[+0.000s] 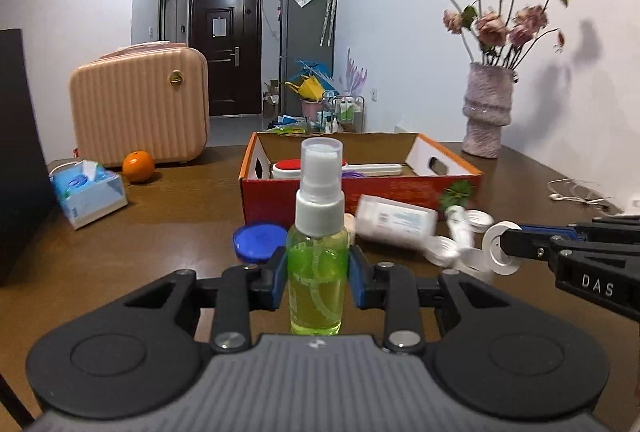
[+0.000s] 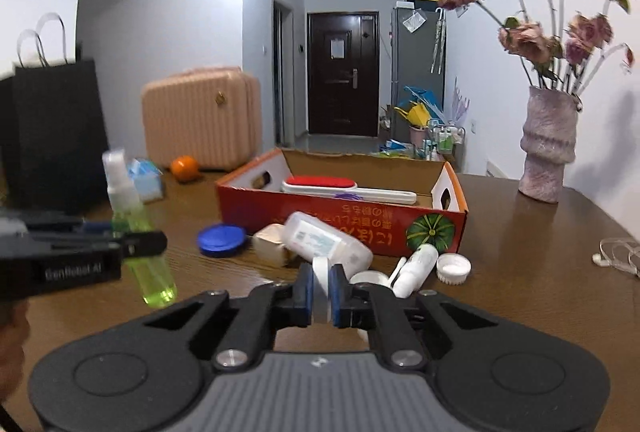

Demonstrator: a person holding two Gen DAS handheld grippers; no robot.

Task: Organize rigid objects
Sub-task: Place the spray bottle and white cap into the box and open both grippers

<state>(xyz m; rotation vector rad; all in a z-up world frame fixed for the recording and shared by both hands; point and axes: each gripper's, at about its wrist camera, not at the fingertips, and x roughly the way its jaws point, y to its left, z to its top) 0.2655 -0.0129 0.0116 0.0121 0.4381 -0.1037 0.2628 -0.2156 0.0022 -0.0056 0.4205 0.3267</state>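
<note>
Left tongs (image 1: 318,280) around one spray bottle (image 1: 318,260), right tongs (image 2: 322,288) around one white lid (image 2: 321,278)

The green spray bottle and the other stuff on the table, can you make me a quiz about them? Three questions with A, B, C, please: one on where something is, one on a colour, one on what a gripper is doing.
1. Where is the orange?
A. Inside the red box
B. On the table in front of the pink suitcase
C. In the vase

2. What colour is the round lid lying flat near the box?
A. Blue
B. Yellow
C. Black

3. What is the left gripper doing?
A. Hanging open
B. Shut on a white cap
C. Shut on the spray bottle

Answers:
1. B: the orange sits on the table by the pink suitcase, outside the red box.
2. A: the lid is blue.
3. C: the left gripper pinches the spray bottle; the right gripper holds the white cap.
</note>
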